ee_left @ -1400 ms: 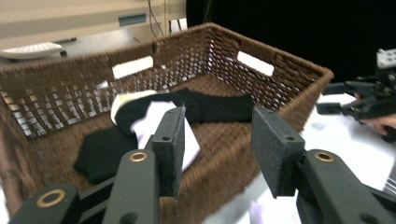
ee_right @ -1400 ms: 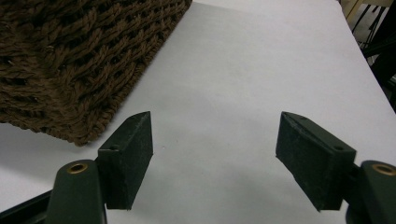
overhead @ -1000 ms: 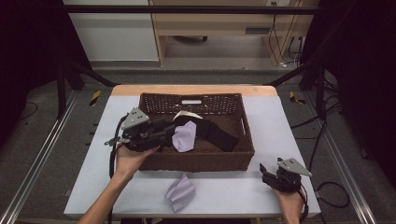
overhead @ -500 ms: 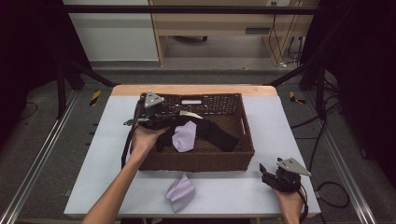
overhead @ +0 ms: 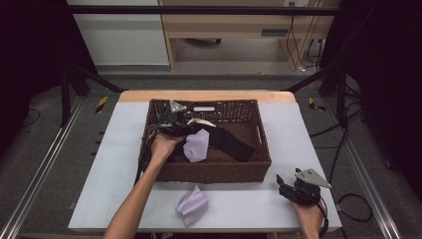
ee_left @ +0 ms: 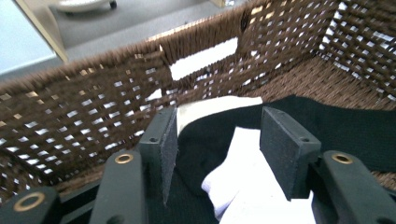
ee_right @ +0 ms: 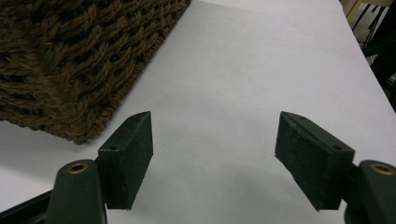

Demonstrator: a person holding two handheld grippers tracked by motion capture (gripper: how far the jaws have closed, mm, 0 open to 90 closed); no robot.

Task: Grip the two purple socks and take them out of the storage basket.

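Observation:
A brown wicker basket (overhead: 214, 172) stands mid-table and holds a black cloth (overhead: 234, 142), a lilac cloth (overhead: 196, 147) and a cream cloth (overhead: 199, 121). My left gripper (overhead: 183, 125) is down inside the basket's back-left part, facing the back wall (ee_left: 84, 116). Its jaws (ee_left: 217, 149) have just been opening and stand apart. The black cloth (ee_left: 336, 130) and a pale cloth (ee_left: 252, 186) lie between and below them, and the pads do not press on either. My right gripper (overhead: 286, 186) rests open at the table's front right, with only table between its jaws (ee_right: 212, 158).
A second lilac cloth (overhead: 191, 204) lies crumpled on the white table (overhead: 119, 149) in front of the basket. A corner of the basket (ee_right: 70, 56) is just left of the right gripper. A white label (overhead: 204, 108) hangs on the basket's back wall.
My left hand moved from the basket's left rim toward its back and sank inside. The cloths and my right gripper have not moved.

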